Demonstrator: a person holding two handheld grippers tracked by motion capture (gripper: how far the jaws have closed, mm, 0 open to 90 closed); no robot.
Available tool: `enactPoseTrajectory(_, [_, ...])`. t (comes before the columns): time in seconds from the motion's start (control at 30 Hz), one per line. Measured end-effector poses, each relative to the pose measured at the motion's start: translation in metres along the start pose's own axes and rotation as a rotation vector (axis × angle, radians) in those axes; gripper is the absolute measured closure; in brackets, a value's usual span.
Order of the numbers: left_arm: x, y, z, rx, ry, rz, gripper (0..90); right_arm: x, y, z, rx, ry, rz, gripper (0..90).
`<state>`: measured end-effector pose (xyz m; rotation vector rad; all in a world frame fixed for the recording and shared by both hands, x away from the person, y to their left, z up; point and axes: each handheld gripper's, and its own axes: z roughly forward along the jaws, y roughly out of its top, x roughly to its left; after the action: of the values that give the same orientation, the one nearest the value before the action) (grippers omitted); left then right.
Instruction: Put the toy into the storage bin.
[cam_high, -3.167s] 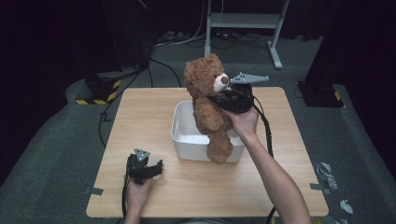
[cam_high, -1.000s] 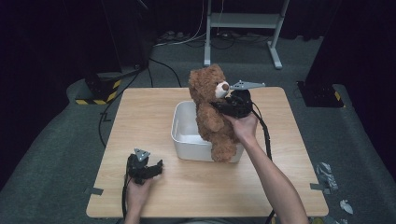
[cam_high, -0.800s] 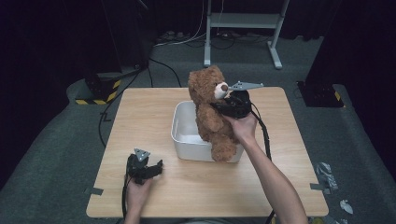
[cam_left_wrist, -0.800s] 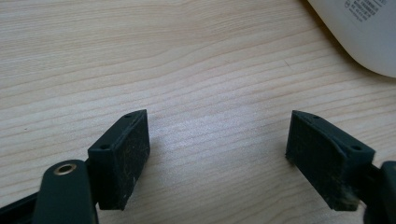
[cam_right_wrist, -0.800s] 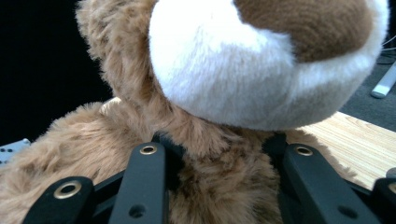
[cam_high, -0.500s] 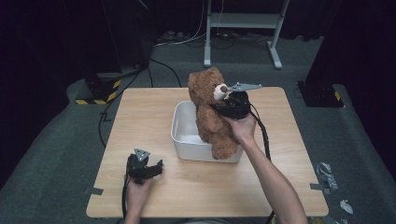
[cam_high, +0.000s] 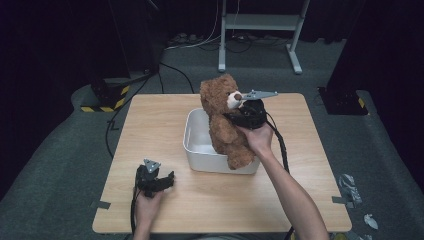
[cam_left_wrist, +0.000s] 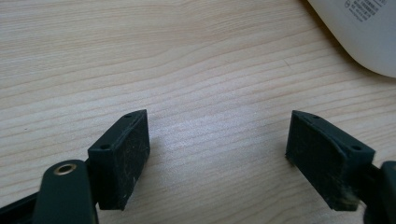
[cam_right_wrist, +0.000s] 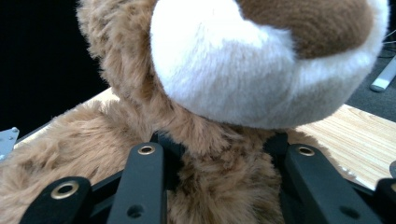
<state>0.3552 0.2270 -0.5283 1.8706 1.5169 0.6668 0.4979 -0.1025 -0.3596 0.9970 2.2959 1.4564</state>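
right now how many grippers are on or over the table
2. The left gripper rests on the wooden table near its front left edge, jaws open. The right gripper is over the white tub, shut on the teddy bear below its muzzle.

1. The white plastic tub (cam_left_wrist: 359, 32) carried a few lines of small grey print on its wall, seen at the top right corner of the left gripper view; the characters were too small and too slanted to read.
2. The black floor block with yellow-and-black hazard stripes (cam_high: 102, 102) left of the light wooden table (cam_high: 165, 125) bore only the striped warning pattern, with no words on it.
3. No other text, brand, number or sign could be read.
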Motion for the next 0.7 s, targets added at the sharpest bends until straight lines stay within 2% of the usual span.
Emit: enactPoseTrajectory(0.7, [0.0000,0.0000,0.0000,0.000,0.000,0.000,21.5,0.0013,-0.0037,0.0041,0.029,0.010,-0.004,61.8])
